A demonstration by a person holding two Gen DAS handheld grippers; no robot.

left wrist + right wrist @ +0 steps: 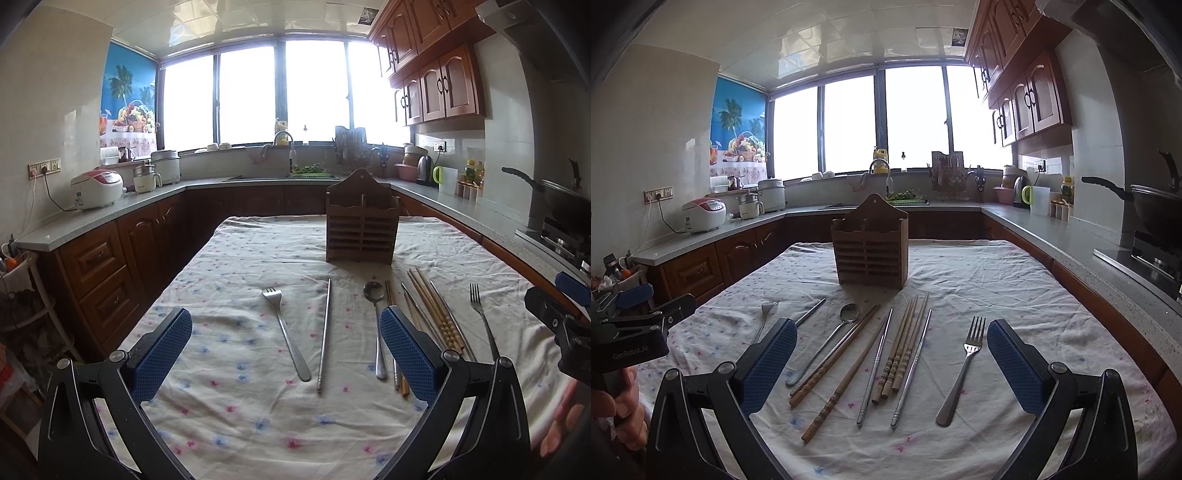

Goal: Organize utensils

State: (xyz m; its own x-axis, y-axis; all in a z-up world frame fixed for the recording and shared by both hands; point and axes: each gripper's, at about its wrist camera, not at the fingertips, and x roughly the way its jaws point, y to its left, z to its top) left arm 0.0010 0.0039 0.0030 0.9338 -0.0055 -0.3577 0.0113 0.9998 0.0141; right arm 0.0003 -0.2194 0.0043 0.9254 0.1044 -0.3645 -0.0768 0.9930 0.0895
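- Wooden slatted caddy (870, 251) stands upright at the far middle of the table, on a floral cloth (979, 273); its top compartments look empty from here.
- Utensils lie flat on the cloth in a loose row in front of the caddy, none yet stowed: left fork (286, 332), lone metal chopstick (325, 332), spoon (827, 341), brown wooden chopsticks (836, 360), pale bamboo chopsticks (901, 347), right fork (962, 373).
- Left gripper (286, 354) hovers above the near cloth, jaws wide apart, holding nothing; left fork and lone chopstick sit between its pads in view.
- Right gripper (892, 365) likewise wide, empty, framing the chopstick cluster and right fork.
- Judged stage: start of task, first pick not yet made.
- Risk: thin metal pieces lie flush on soft cloth; pads could pinch a fold of fabric along with the handle and drag the cloth, shifting the row and perhaps the caddy.
- Risk: bamboo chopsticks touch one another, so closing on one may catch a neighbour or roll it away.
- Risk: smooth steel held off-centre could swing down and slip.
- Risk: caddy looks light and free-standing; a utensil pushed against its rim could tip it backward.
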